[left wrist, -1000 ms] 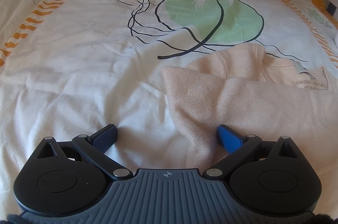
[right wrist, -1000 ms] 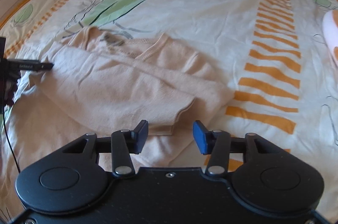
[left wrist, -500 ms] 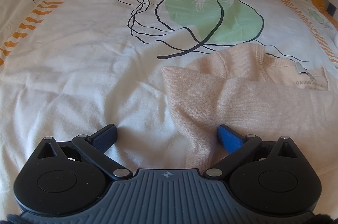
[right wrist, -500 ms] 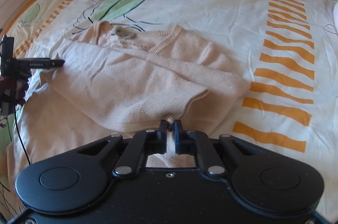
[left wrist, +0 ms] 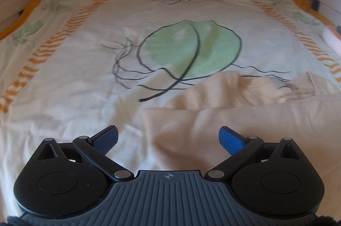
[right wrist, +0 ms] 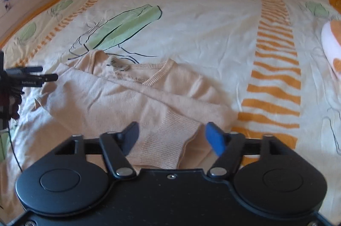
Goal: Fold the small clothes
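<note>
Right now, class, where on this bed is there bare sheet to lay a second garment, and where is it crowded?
Bare bedspread lies beyond the sweater's neckline, between the green leaf print and the orange stripes. Crowded: near the right gripper, over the ribbed cuff, and the left gripper at the sweater's other edge.

Left claw (left wrist: 168,138) spread wide over beige sweater (left wrist: 245,119); sweater on leaf-print bedspread (left wrist: 85,87)

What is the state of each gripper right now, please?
Left gripper: open, holding nothing, over the beige sweater's folded edge.
Right gripper: open, holding nothing, its fingers either side of the ribbed cuff.
</note>
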Demonstrator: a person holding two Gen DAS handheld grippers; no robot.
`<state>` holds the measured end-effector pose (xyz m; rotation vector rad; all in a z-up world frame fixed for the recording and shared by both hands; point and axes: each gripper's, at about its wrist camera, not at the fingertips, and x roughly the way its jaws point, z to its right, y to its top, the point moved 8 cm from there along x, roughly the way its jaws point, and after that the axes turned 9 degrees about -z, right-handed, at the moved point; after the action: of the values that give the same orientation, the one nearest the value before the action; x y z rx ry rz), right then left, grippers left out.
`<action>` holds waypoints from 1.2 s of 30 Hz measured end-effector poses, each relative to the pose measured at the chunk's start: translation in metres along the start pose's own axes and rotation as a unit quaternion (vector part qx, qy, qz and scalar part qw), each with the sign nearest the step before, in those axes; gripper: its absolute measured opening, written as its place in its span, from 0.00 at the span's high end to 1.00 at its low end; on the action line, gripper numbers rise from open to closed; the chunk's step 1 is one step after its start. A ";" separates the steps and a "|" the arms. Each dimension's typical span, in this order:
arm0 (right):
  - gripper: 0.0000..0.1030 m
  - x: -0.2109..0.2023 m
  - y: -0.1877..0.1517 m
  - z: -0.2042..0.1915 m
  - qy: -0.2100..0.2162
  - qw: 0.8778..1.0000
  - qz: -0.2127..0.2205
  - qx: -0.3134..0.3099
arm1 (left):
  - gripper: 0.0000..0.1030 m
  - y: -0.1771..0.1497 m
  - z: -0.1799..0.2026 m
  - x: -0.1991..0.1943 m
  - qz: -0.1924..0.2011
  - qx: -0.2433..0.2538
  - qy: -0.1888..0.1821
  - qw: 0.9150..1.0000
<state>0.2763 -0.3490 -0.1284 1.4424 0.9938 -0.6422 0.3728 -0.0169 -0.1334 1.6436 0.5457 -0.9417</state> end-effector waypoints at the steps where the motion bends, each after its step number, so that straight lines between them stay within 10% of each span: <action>1: 0.28 0.004 0.000 -0.002 -0.005 1.000 0.001 -0.002 | 0.01 -0.001 0.004 0.003 -0.005 0.008 0.002 1.000; 8: 0.11 0.046 -0.018 0.004 -0.102 0.992 -0.068 -0.044 | 0.00 -0.017 -0.003 0.027 -0.046 -0.008 0.002 0.999; 15: 0.00 0.061 -0.026 0.019 -0.075 0.994 -0.084 0.015 | 0.00 -0.022 -0.011 0.031 -0.054 -0.040 -0.027 0.997; 26: 0.00 0.059 -0.027 0.024 -0.055 0.995 -0.046 0.063 | 0.01 -0.023 -0.015 0.029 -0.043 -0.057 -0.055 0.996; 29: 0.10 0.049 -0.020 0.033 -0.034 0.994 -0.042 0.094 | 0.14 -0.013 -0.019 0.013 -0.018 -0.057 -0.053 0.997; 36: 0.16 0.009 0.026 0.040 -0.048 0.993 0.070 0.084 | 0.15 0.044 -0.010 -0.017 0.059 0.034 -0.025 0.997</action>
<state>0.3101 -0.3845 -0.1289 1.5984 0.7707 -0.6987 0.3997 -0.0177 -0.0936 1.6891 0.3831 -0.9194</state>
